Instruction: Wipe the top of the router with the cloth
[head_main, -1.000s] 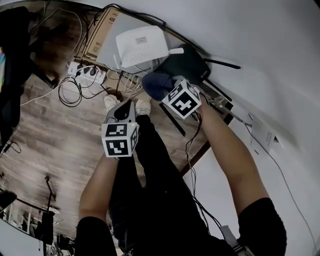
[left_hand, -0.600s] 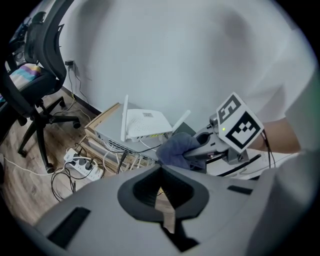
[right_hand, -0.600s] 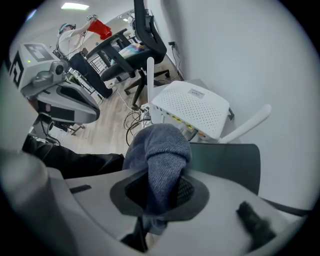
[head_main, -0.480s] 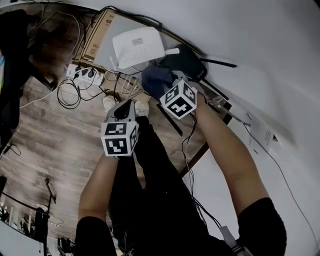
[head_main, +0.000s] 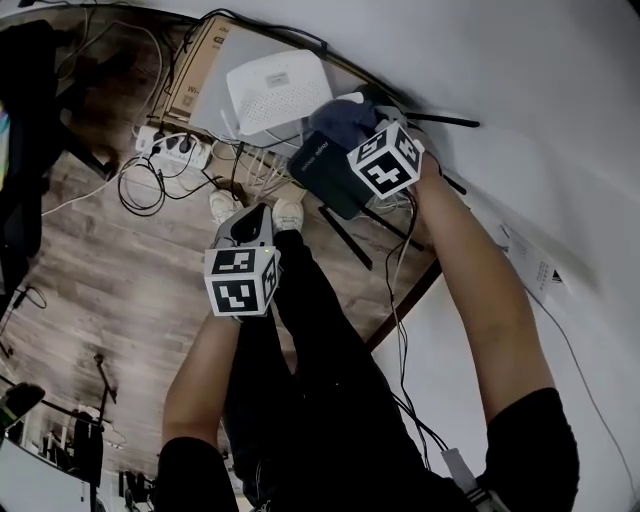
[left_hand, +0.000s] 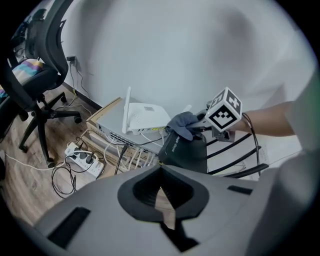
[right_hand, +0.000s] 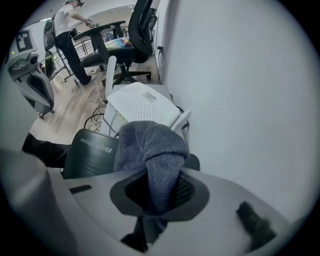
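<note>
Nearest: left tongs (head_main: 250, 225), closed on nothing, held low over the wooden floor (head_main: 90, 270), well apart from the routers. Probably parked there to leave the working arm room; no steadying role visible.

Farther and to the right: right tongs (head_main: 365, 135) clamped on a bunched grey cloth (right_hand: 150, 150), with the free fold hanging ahead of the tips. Gripped by one bunched end, most likely so that the loose part does the rubbing, not the tongs.

Under the cloth: black router (head_main: 325, 165), tilted, near edge toward the person, antennas splayed to the right. Cloth resting at its far right corner, so wiping judged under way, with most of the dark top left to cover.

Just beyond and left: white router (head_main: 278, 90), untouched, on a flat grey unit beside a box (head_main: 195, 65).

On the floor to the left: power strip (head_main: 175, 150) with coiled cables.

Farthest: bare white wall (head_main: 520, 100), close behind, limiting strokes on that side.
</note>
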